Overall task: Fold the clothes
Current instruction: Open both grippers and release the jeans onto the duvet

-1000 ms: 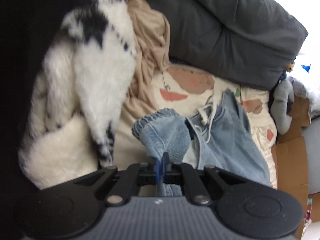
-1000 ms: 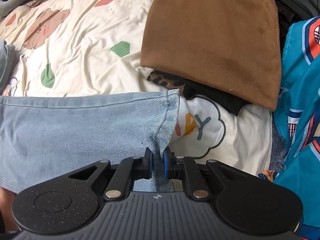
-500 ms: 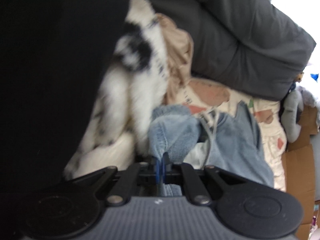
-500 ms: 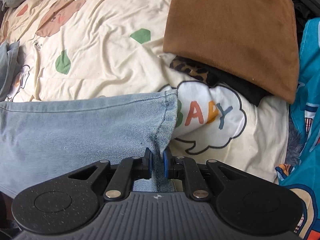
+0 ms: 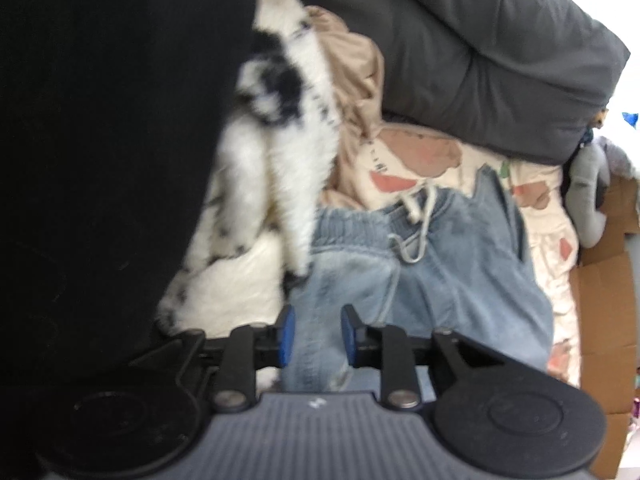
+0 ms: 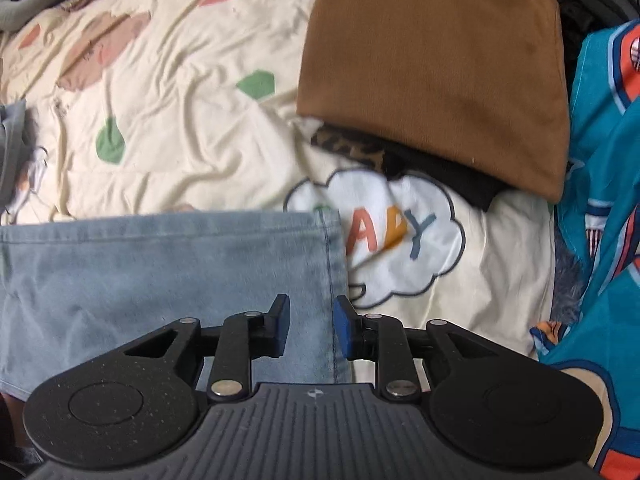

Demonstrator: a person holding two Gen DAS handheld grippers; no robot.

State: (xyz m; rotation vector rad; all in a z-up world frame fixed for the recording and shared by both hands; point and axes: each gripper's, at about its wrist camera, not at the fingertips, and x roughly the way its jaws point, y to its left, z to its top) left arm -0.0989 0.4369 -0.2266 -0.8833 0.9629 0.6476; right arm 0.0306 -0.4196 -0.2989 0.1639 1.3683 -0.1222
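Both pairs of my fingers are spreading, letting go of the jeans (image 6: 168,276) they pinched a second ago; denim lies between them on the bed (image 6: 172,152). Left gripper (image 5: 314,338) could snag the soft waistband and undo the fold. Right gripper (image 6: 310,328) straddles the stitched hem.

Both the left gripper (image 5: 316,336) and right gripper (image 6: 308,330) have black linkages, blue-padded jaws, silver rivets

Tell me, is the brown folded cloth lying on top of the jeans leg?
No, the brown folded cloth lies apart from the jeans leg, resting on darker clothes on the patterned sheet.
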